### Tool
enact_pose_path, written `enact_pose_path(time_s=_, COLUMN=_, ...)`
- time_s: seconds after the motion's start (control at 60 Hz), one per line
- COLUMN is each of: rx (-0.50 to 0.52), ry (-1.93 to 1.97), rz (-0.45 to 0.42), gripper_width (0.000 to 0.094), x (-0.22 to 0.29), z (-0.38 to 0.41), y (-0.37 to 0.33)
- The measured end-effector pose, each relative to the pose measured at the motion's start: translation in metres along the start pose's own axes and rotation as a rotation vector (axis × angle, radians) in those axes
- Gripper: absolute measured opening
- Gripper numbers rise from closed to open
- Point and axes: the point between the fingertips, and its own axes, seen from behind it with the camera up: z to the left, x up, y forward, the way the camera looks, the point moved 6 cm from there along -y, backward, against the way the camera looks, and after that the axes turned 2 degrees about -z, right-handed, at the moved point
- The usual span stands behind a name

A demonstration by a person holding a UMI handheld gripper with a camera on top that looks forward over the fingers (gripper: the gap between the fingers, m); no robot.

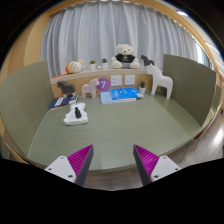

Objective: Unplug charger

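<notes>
A white power strip with a white charger plugged into it [76, 115] lies on the green table [115, 132] at the left, well beyond the fingers. My gripper [113, 160] is open and empty above the table's near edge, its two magenta pads [78, 160] wide apart. Nothing stands between the fingers.
At the table's far side are a blue book [124, 95], a white wooden horse [160, 82], small cards and figures. A white plush bear [124, 55] sits on a shelf before grey curtains. Green partition panels [190, 85] stand at both sides.
</notes>
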Motion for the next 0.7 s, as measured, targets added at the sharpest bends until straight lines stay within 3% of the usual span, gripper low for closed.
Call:
enact_pose_path(time_s=0.167, rx=0.081, ry=-0.019, rz=0.028, gripper_width=0.0810, x=-0.007, z=0.070, y=0.077)
enact_pose_path(time_s=0.483, rx=0.138, ry=-0.042, rz=-0.037, gripper_width=0.0740, x=0.060, z=0.159, y=0.210)
enact_pose_path(time_s=0.583, rx=0.134, ry=-0.039, rz=-0.046, gripper_width=0.0589, x=0.070, z=0.169, y=0.235)
enact_pose_path(time_s=0.667, rx=0.119, ry=-0.062, rz=-0.014, gripper_width=0.0364, x=0.065, z=0.172, y=0.248)
enact_pose_path(time_s=0.7, rx=0.125, ry=-0.045, rz=-0.045, gripper_width=0.0221, x=0.063, z=0.173, y=0.253)
